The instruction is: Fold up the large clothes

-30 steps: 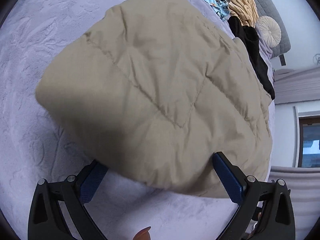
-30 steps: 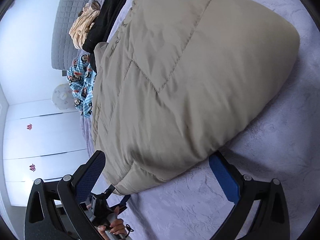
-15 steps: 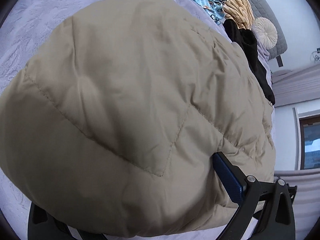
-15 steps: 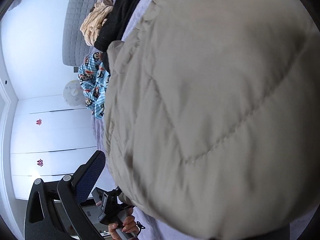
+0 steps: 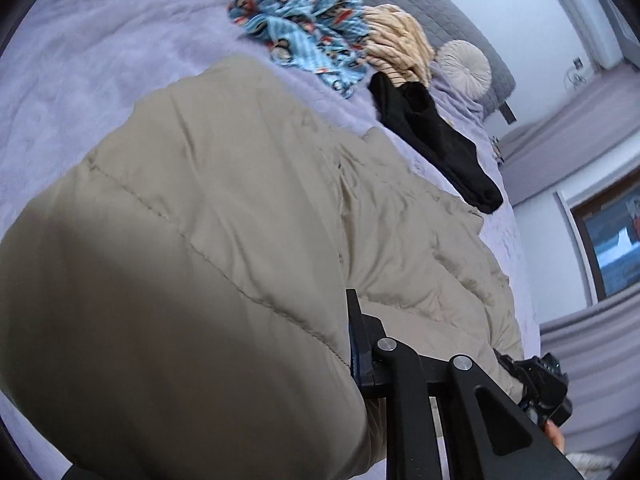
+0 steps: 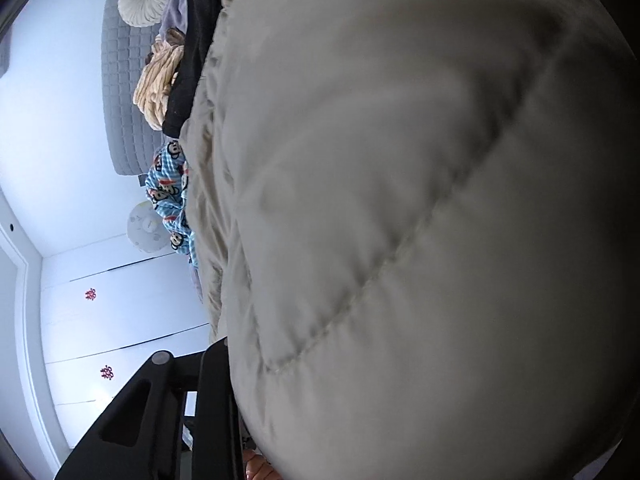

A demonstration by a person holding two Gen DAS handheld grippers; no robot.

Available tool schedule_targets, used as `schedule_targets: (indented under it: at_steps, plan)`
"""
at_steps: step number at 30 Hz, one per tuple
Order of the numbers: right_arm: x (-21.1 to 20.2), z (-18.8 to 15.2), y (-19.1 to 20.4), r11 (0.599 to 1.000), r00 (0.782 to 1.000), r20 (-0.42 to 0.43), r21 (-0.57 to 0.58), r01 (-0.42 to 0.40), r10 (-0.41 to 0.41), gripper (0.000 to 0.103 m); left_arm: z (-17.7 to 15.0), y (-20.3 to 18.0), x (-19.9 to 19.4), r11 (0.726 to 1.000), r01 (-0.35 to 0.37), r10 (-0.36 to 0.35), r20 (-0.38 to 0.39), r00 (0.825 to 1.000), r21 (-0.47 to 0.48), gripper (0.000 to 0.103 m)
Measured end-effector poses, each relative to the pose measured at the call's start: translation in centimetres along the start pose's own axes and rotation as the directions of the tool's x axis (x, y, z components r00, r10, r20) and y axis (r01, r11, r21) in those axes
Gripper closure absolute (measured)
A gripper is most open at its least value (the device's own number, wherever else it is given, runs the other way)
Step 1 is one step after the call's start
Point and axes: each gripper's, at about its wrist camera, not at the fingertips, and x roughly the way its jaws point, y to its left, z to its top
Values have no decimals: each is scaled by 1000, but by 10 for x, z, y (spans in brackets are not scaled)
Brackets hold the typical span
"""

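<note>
Across the lavender bed, the beige quilted jacket lies with its long axis running away from both claws toward the headboard. Left claw and right claw have both just been closing and now pinch the near hem, one at each corner. Both point downward; the left looks tilted higher. Next move likely carries the hem forward along that axis.

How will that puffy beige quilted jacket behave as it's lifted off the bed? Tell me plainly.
The puffy beige quilted jacket will probably sag and drape, since its panels already crease and billow. Its padded bulk suggests it is light for its size. The smooth shell may be slippery, so the left tongs, which have just been closing on a fold, could lose it.
</note>
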Motion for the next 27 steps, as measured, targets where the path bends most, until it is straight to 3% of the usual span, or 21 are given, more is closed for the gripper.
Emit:
schedule_targets:
  at_steps: [7,15,22,24,26,27]
  plan:
    - [-35,-43,16,996,1000,6,-91,1,0,78,-15,-11,-53,990,68,-66,-17,998,125,81]
    - [-81,-126,-18,994,996,-30,-76,82,-84,78,-109,28,-124,992,70,-52,-156,986,109,81]
    - [-108,-177,-73,990,986,-83,-14,142,-143,77,-199,71,-144,999,-55,53,-242,969,2,81]
    - [-107,-178,-82,990,987,-87,7,140,-139,74,-210,79,-137,994,-107,97,-248,964,-30,73]
    - [-108,-177,-83,990,987,-86,9,138,-136,72,-211,84,-139,980,-192,174,-235,956,-52,51]
    - [-108,-177,-81,990,987,-84,8,140,-139,71,-212,85,-143,973,-221,201,-226,953,-65,51]
